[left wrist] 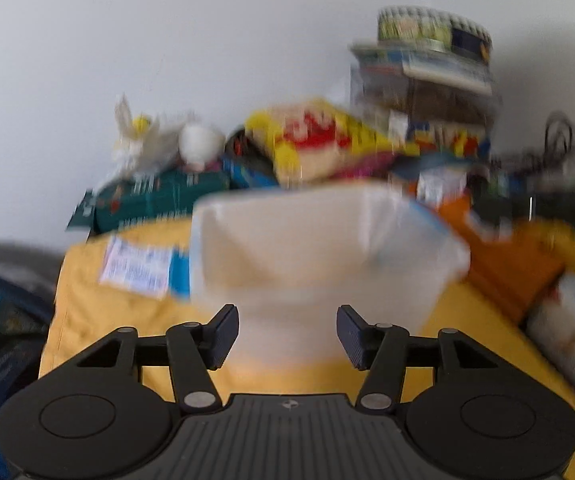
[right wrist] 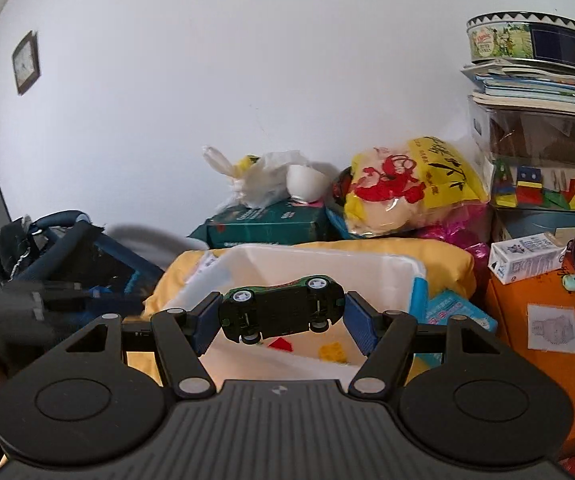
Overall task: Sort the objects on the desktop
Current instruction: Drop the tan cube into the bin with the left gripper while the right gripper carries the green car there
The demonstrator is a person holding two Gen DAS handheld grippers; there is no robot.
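Yellow cloth (right wrist: 427,256), white bin (right wrist: 319,258), right gripper (right wrist: 283,312) clamping toy car (right wrist: 283,308), left gripper (left wrist: 287,336) seemingly empty

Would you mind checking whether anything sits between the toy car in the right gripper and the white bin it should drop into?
Nothing visible does. The right gripper holds the toy car upside down just above the open white bin, whose floor shows only a red piece and a yellow brick, neither blocking the drop.

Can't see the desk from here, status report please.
Right hand-held gripper clamps toy car over white bin. Left hand-held gripper open. Nothing blocking.
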